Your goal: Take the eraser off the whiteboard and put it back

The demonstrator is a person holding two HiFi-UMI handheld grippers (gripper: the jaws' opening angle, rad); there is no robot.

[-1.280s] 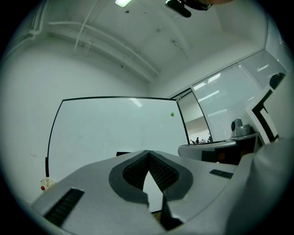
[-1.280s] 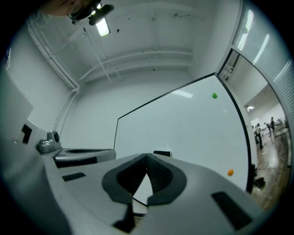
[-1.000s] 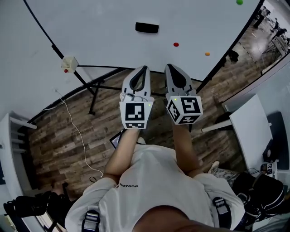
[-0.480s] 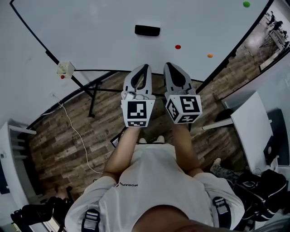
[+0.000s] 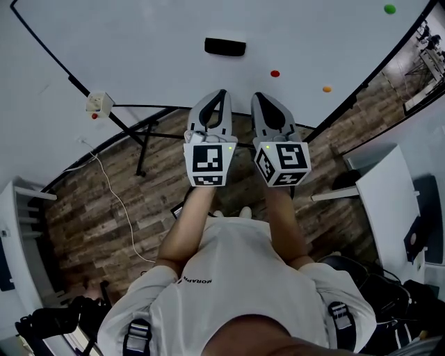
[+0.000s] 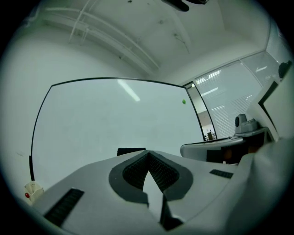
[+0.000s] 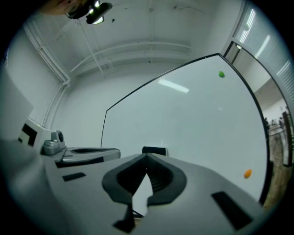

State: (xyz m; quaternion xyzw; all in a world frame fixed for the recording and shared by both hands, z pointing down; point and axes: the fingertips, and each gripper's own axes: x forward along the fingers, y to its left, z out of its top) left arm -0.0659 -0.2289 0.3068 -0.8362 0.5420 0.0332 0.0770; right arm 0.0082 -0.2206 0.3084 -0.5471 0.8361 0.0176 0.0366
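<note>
Whiteboard: white face in a thin black frame, upright on a black stand, filling the top of the head view.
Floor: dark wood planks below the board's bottom edge, crossed by a thin white cable.
Person: white shirt and two bare forearms stretched toward the board, one gripper in each hand.
White table: off the board's right edge, well apart from the grippers.
Left gripper: aimed at the board near the middle of its bottom edge; fingers together at the tips, nothing between them; marker cube at the rear.
Right gripper: just beside the left one, aimed the same way; fingers also closed tip to tip, empty.
Eraser: black, oblong, stuck flat on the board's face, about midway between the left and right edges and above the bottom edge; straight beyond both sets of tips, untouched by either.
White box: small, with a red dot, at the board's lower left corner.
Red magnet: on the board, right of the eraser and lower.
Orange magnet: close to the right edge.
Green magnet: high up near the right edge.
</note>
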